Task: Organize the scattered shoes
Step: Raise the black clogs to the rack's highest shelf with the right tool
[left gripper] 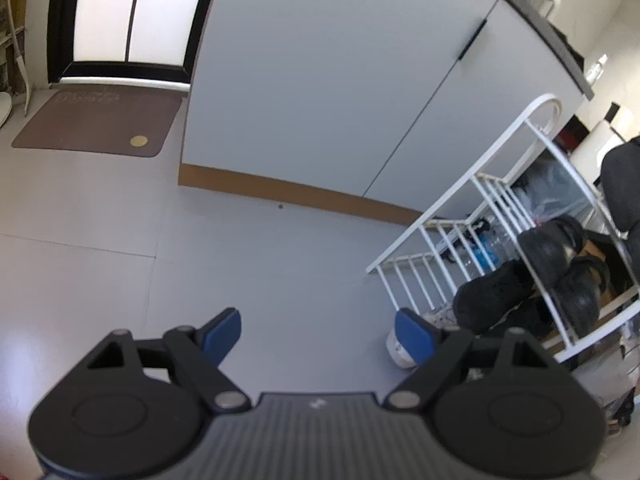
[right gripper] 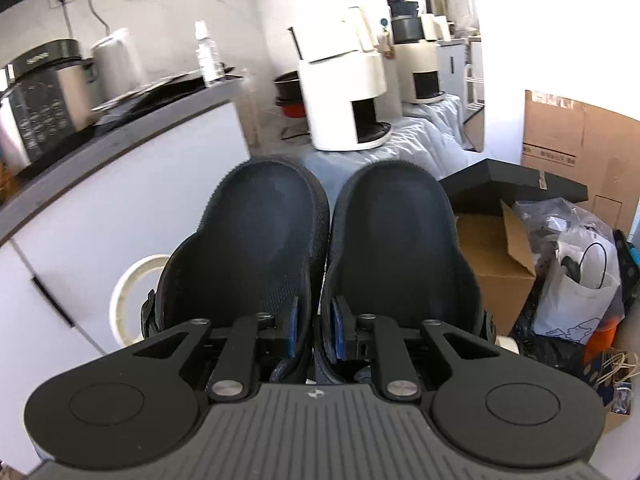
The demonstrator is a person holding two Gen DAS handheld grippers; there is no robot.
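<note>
In the right wrist view, my right gripper (right gripper: 317,330) is shut on a pair of black clogs. Its blue pads pinch the two inner side walls together, so the left clog (right gripper: 256,232) and the right clog (right gripper: 396,232) hang side by side with their toes pointing away. In the left wrist view, my left gripper (left gripper: 316,324) is open over bare floor with nothing between its fingers. To its right stands a white wire shoe rack (left gripper: 500,136) with black clogs (left gripper: 552,248) on it, a black shoe (left gripper: 492,300) lower down and a white shoe (left gripper: 398,350) by its foot.
A grey cabinet (left gripper: 320,80) rises behind the rack, and a brown doormat (left gripper: 96,124) lies by the door. The right wrist view shows a counter with appliances (right gripper: 44,96), white machines (right gripper: 344,92), cardboard boxes (right gripper: 492,264) and a plastic bag (right gripper: 576,288).
</note>
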